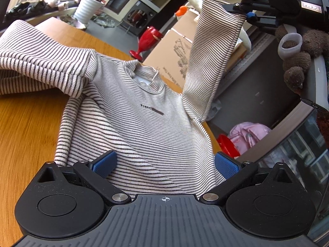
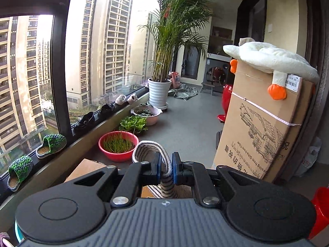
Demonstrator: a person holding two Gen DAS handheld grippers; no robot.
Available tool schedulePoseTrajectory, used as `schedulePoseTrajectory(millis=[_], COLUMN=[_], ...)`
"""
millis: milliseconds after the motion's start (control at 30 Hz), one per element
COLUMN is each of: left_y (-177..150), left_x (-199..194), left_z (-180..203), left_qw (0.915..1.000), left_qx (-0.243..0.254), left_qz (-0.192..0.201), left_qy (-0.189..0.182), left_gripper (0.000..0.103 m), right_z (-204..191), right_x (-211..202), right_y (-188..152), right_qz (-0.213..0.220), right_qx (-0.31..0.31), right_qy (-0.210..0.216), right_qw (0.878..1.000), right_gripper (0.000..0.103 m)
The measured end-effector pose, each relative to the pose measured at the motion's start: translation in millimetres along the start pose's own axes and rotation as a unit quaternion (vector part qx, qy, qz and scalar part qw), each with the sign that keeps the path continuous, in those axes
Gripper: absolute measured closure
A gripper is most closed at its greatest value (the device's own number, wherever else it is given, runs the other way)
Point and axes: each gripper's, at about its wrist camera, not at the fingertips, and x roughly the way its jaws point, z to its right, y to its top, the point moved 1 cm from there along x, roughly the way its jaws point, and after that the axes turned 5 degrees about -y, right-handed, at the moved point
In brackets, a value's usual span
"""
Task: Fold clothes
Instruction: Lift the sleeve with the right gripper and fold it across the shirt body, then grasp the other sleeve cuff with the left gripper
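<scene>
Main risk: R gripper (image 2: 165,167) has only the cuff edge of the sleeve (image 1: 211,47) pinched, so a quick swing inward and the fabric prob slips out or drags the whole striped shirt (image 1: 144,119) off its lay. Shirt's right side also sits at the table (image 1: 26,123) edge, so a pull that way could slide it off. L gripper (image 1: 164,164) is spread wide, holding nothing, so there's no anchor on the body, which makes drag more likely. Shirt lies front-up on the wooden table, collar far, hem near, just ahead of the L fingers w/ cloth between the blue pads. Right sleeve is lifted up far-right by the R gripper; left sleeve is bunched at far left.
</scene>
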Motion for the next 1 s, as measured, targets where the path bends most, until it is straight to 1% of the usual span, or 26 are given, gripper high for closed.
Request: schedulePoseTrajectory(millis=[100,233,267,333,467,567,633,700,733,767,833,867,967,1000], left_y=[-1,-1,-2,-2,-2,-3,-3,-4,-4,-5,-6,-7,-8,-8], left_x=[0,1,1,0,1,2,2,2,3,3,4,5,8,9], left_z=[0,1,1,1,1,2,3,4,4,5,7,9,15,17], left_qw=[1.0000,1.0000,1.0000,1.0000,0.9999,0.9999,0.9998,0.9997,0.9996,0.9995,0.9992,0.9989,0.9976,0.9969], left_qx=[0.000,0.003,0.004,0.005,0.008,0.014,0.019,0.023,0.025,0.029,0.038,0.043,0.061,0.067], left_qz=[0.001,0.002,0.002,0.004,0.007,0.008,0.008,0.008,0.008,0.007,0.005,0.004,-0.001,-0.002], left_qy=[0.000,0.001,0.001,0.000,-0.001,0.001,0.002,0.003,0.004,0.006,0.013,0.017,0.034,0.040], left_gripper=[0.000,0.000,0.000,0.000,0.000,0.000,0.000,0.000,0.000,0.000,0.000,0.000,0.000,0.000], right_z=[-17,-31,-33,-34,-23,-6,15,35,46,54,74,83,109,116], right_x=[5,6,5,2,-10,-17,-20,-23,-26,-28,-32,-34,-39,-40], right_y=[-2,-2,-1,-1,-10,-22,-39,-58,-70,-81,-103,-114,-147,-156], right_qz=[-0.010,-0.004,-0.002,0.003,0.014,0.013,0.009,0.007,0.005,0.003,0.000,-0.002,0.002,0.004], right_qx=[-0.003,-0.001,0.005,0.020,0.040,0.065,0.085,0.095,0.100,0.107,0.135,0.150,0.200,0.212], right_qy=[0.010,0.027,0.035,0.054,0.092,0.116,0.123,0.129,0.135,0.143,0.176,0.193,0.250,0.264], right_qw=[1.000,1.000,0.999,0.998,0.995,0.991,0.989,0.987,0.986,0.984,0.975,0.970,0.947,0.941], right_gripper=[0.093,0.093,0.089,0.072,0.065,0.057,0.050,0.046,0.041,0.037,0.024,0.022,0.012,0.007])
